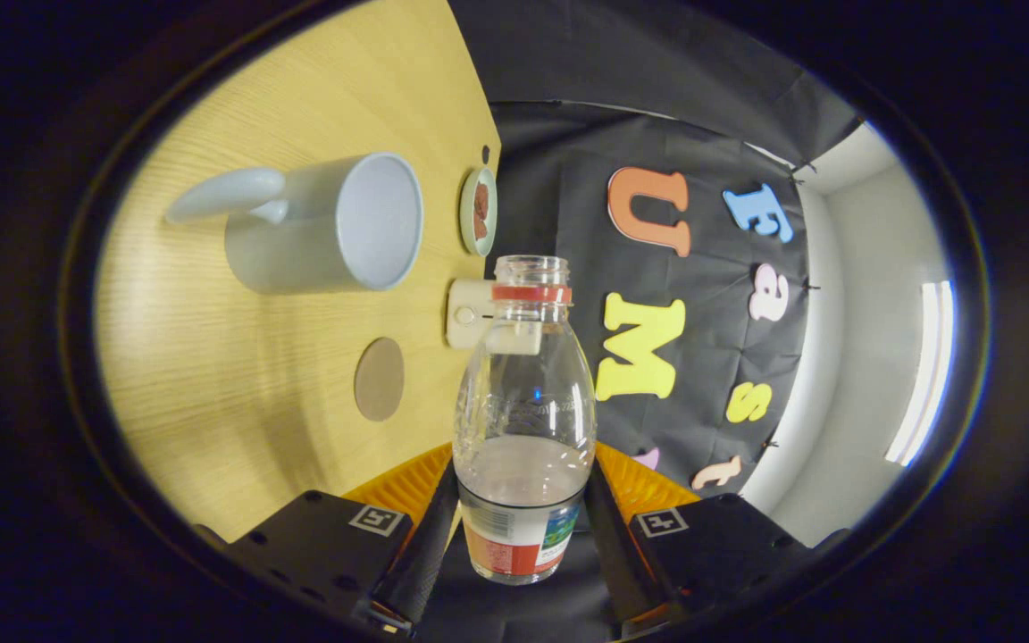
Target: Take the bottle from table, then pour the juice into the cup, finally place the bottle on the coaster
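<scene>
In the gripper view, the gripper [522,527] holds the clear plastic bottle with a red neck ring [523,420] between both fingers, low at its label, tilted sideways. Partly filled and uncapped, it seems light; its thin wall probably dents, so a gentle hold seems best. The pale blue ceramic cup [327,223] stands mid-table, the round brown coaster [379,379] nearer the fingers.

You have a clear bottle [523,420] clamped between the gripper [522,527] fingers, with a red ring at its open neck, pale cloudy juice low inside, and a label in white, red and a patch of green-blue. Your cup [327,223] is pale grey-blue (inside a shade lighter). The coaster [380,379] is dull brown on a light, fine-grained wooden table [211,384]. A small dish [479,211] is pale green with something reddish-brown in it.
</scene>
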The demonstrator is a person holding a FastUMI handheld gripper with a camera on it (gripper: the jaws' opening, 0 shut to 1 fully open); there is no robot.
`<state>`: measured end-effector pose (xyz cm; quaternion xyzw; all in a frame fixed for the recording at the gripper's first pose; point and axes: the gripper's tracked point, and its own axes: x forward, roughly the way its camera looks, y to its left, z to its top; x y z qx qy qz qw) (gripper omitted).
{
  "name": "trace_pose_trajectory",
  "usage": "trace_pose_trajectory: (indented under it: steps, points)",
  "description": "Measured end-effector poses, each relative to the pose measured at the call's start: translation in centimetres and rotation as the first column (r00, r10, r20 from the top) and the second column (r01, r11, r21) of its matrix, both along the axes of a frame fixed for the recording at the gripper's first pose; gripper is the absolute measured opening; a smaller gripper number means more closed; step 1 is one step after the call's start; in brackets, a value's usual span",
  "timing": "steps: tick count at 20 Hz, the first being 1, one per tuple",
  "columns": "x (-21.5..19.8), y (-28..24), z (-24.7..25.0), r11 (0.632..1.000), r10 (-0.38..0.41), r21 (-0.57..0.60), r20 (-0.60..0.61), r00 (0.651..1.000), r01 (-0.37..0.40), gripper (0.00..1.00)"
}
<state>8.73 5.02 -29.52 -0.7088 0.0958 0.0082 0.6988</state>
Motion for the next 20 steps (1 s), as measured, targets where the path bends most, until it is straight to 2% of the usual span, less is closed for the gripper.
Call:
trace_pose_trajectory:
  steps: [11, 20]
  points:
    - [-0.27, 0.16, 0.62, 0.994, 0.017, -0.108, -0.013, 1.000, -0.018, 0.79]
    - [-0.69, 0.50, 0.91, 0.989, 0.021, -0.149, -0.007, 1.000, -0.021, 0.80]
